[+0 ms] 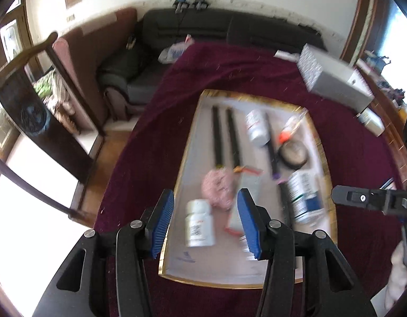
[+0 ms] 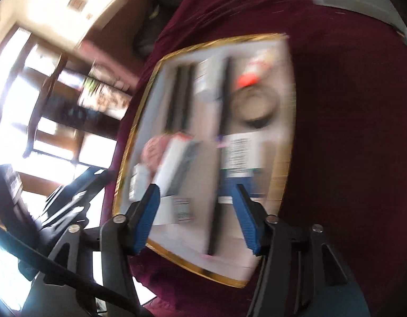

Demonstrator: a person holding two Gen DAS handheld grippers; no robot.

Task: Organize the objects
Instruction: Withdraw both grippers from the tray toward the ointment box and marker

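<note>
Hovering with jaws apart and empty, the left hand-held gripper point(image 1: 207, 220) frames a white bottle point(image 1: 199, 223) — lying on the tray point(image 1: 177, 237) below.

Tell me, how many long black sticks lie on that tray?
3: two sticks side by side at the tray's far left, one right of the middle, beside the round tin.

Left tongs point(image 1: 207, 222) parted, empty, angled downward, right tongs point(image 2: 196, 216) likewise parted, empty
</note>
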